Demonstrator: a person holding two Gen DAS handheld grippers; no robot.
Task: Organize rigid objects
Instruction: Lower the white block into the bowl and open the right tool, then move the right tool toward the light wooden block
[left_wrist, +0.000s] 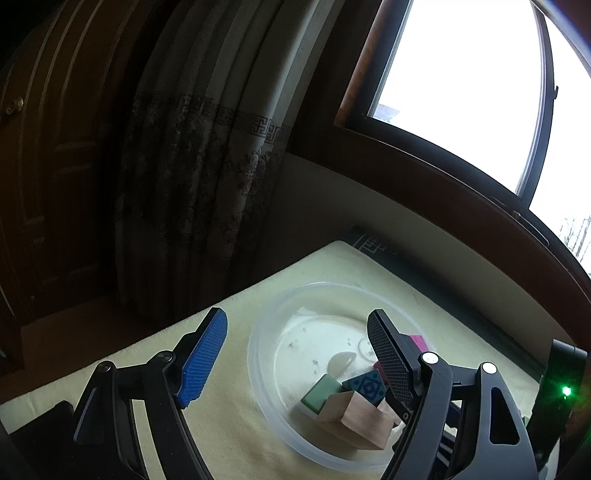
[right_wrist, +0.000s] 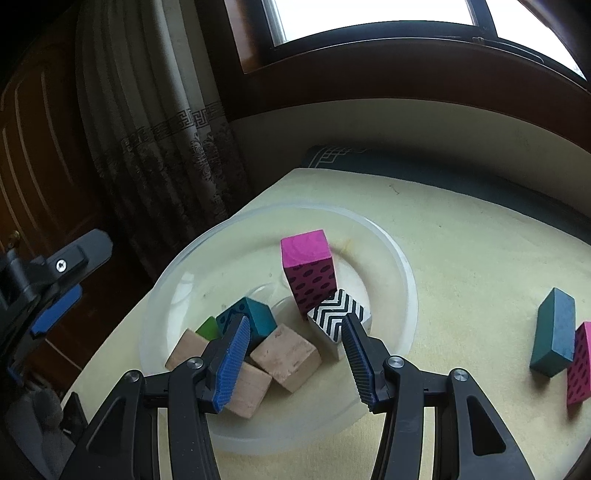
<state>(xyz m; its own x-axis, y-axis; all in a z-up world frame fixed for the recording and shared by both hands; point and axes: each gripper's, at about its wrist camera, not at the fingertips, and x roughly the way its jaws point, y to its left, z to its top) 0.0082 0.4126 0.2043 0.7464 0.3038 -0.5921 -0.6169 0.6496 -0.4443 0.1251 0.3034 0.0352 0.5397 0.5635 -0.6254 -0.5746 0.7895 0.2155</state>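
Note:
A clear plastic bowl (right_wrist: 402, 266) on the cream mat holds several wooden blocks: an upright pink dotted block (right_wrist: 308, 269), a black-and-white zigzag block (right_wrist: 334, 314), a teal cube (right_wrist: 256, 319), a green one (right_wrist: 207, 328) and plain wood ones (right_wrist: 286, 356). My right gripper (right_wrist: 295, 325) hangs open just above these blocks, nothing between its fingers. In the left wrist view the same bowl (left_wrist: 266, 317) lies under my open left gripper (left_wrist: 297, 321), with a green block (left_wrist: 319, 395), a teal patterned block (left_wrist: 364, 386) and a plain wood block (left_wrist: 354, 417) inside.
On the mat to the right of the bowl lie a teal block (right_wrist: 554, 336) and a pink dotted block (right_wrist: 580, 363), side by side. A curtain (left_wrist: 207, 155) and dark wooden door stand at the left. A window sill runs behind the table.

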